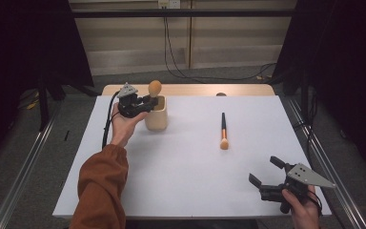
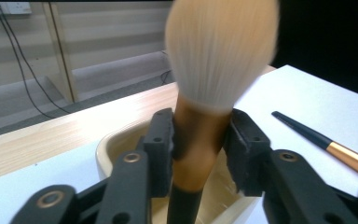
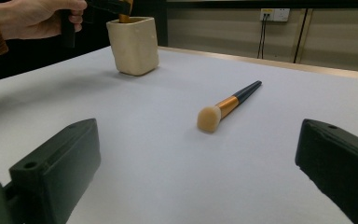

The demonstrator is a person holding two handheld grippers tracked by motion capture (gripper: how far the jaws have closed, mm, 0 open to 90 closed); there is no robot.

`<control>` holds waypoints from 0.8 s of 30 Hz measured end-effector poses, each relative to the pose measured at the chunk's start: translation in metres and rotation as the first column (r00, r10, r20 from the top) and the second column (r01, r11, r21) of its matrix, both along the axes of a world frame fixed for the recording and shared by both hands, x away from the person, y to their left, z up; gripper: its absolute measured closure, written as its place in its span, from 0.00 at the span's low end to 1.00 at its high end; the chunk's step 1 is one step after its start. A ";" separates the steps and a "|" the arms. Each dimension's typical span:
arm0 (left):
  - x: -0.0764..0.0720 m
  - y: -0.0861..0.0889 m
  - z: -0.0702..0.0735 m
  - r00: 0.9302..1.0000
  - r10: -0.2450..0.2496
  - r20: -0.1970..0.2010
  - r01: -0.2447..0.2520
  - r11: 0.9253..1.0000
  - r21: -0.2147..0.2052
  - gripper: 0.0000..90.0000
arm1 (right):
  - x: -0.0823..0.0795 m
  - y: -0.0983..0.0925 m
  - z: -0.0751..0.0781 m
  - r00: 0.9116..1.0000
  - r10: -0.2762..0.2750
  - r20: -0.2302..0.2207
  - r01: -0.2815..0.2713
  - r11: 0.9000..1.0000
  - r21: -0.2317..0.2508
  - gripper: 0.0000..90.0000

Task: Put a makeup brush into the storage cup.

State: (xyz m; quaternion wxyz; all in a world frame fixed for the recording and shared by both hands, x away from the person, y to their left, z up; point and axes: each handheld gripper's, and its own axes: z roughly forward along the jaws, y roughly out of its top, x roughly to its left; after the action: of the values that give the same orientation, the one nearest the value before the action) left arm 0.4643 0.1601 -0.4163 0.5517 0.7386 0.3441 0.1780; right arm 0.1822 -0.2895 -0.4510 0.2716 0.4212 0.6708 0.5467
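A cream cup [image 1: 156, 118] stands at the back left of the white table top. Over its mouth my left gripper [image 1: 148, 101] is shut on a large makeup brush [image 1: 154, 88], bristles up, handle pointing down into the cup [image 2: 116, 144]. In the left gripper view both jaws press the copper ferrule of the large brush [image 2: 200, 135]. A smaller brush [image 1: 223, 131] with a black handle lies flat mid-table, bristles toward me, also seen as the smaller brush [image 3: 226, 106]. My right gripper [image 1: 267, 171] rests open near the front right corner, nothing between its jaws.
The white table top [image 1: 181, 176] has a bare wooden strip [image 1: 190, 89] along its far edge. Metal rails run down both sides of the table. Cables hang from a wall socket [image 1: 168, 4] behind. The cup [image 3: 134, 45] stands well left of the smaller brush.
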 end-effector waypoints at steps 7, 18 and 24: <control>-0.005 0.001 0.001 1.000 0.011 0.011 -0.011 0.999 0.031 0.51 | 0.000 0.000 0.000 1.000 0.005 0.000 -0.005 1.000 -0.002 0.00; -0.020 0.006 0.008 0.999 0.021 0.029 -0.022 0.999 0.028 0.17 | 0.001 0.001 0.000 1.000 0.005 0.001 -0.005 1.000 -0.004 0.00; -0.029 0.013 0.014 1.000 0.020 -0.003 -0.020 1.000 -0.018 0.05 | 0.001 0.001 0.000 1.000 0.001 0.002 -0.001 1.000 0.000 0.00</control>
State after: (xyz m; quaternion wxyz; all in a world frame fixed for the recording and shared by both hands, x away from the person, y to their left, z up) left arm 0.4354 0.1734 -0.4018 0.5561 0.7304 0.3538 0.1793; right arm 0.1828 -0.2890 -0.4507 0.2719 0.4203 0.6709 0.5471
